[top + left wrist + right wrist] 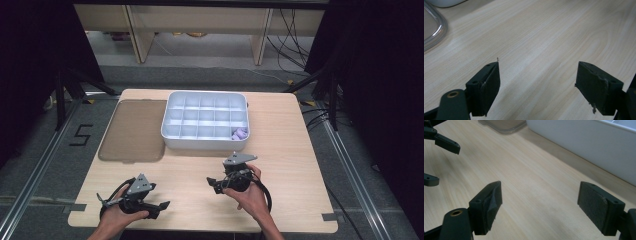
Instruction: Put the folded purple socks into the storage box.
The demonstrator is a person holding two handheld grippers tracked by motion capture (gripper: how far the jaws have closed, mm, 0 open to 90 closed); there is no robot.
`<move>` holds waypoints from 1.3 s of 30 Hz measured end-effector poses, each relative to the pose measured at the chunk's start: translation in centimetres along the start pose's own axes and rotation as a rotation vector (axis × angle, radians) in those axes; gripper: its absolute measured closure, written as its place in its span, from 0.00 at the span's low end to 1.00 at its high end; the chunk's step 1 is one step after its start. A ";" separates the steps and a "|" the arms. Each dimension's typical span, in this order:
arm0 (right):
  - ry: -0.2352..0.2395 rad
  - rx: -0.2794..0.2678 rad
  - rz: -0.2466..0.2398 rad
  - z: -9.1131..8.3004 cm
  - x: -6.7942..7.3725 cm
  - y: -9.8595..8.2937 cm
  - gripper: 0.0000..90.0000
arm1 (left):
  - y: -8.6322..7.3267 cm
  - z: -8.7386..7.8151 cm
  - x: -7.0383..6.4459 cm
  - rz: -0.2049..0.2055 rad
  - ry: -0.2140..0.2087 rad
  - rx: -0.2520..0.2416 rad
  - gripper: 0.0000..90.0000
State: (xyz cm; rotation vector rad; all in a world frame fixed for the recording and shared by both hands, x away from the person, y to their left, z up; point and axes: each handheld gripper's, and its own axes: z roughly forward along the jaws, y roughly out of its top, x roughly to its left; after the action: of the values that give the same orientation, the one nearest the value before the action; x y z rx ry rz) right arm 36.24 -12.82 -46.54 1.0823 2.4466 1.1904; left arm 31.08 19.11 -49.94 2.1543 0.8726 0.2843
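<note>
A white compartment box (172,131) stands at the middle back of the wooden table (290,150); its white side wall (584,142) rises close in the right gripper view. A small purple item (240,133) lies in its near right compartment. My left gripper (161,209) is held low at the front left, open, nothing between its jaws (537,85). My right gripper (214,184) is held in front of the box, pointing left, open and empty (539,207). The left gripper's jaws show far off at the left edge (439,157) of the right gripper view.
A clear brownish lid (134,130) lies flat left of the box; its rounded corner (434,27) shows in the left gripper view. Bare wood lies between the two grippers. Table legs, cables and black stands are on the floor beyond.
</note>
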 end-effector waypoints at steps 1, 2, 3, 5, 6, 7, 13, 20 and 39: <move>0.006 0.003 0.003 0.1 0.1 -0.2 0.22 | 0.0 0.1 0.0 -0.001 -0.001 -0.006 0.21; 0.003 -0.002 -0.008 0.2 0.1 -0.3 0.22 | 0.0 0.0 0.0 0.004 -0.002 -0.003 0.21; 0.007 0.011 0.011 0.1 0.3 -0.5 0.22 | 0.0 0.0 0.0 -0.004 0.001 -0.003 0.21; 0.010 0.013 0.007 0.3 0.3 -0.7 0.20 | 0.0 0.0 -0.1 -0.020 -0.001 -0.010 0.21; 0.007 0.006 0.019 0.2 0.4 -0.8 0.20 | 0.0 -0.1 0.0 0.007 0.001 -0.009 0.21; 0.015 0.010 0.015 0.2 0.5 -0.9 0.20 | 0.0 -0.1 0.0 0.006 0.000 -0.009 0.21; 0.036 0.001 0.014 0.0 1.0 -1.6 0.18 | 0.0 0.0 -0.2 0.007 -0.018 -0.003 0.20; 0.025 0.021 0.014 -0.4 1.7 -2.9 0.18 | 0.1 0.0 -0.5 0.030 -0.006 0.004 0.20; 0.027 0.047 -0.035 -0.6 2.4 -4.6 0.18 | 0.0 0.1 -1.0 0.007 -0.027 -0.016 0.20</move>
State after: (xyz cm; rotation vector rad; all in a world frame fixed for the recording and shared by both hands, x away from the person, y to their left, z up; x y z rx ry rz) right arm 31.88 -13.34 -49.32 1.0378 2.5150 1.1501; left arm 30.43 18.39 -49.98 2.1422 0.8450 0.2645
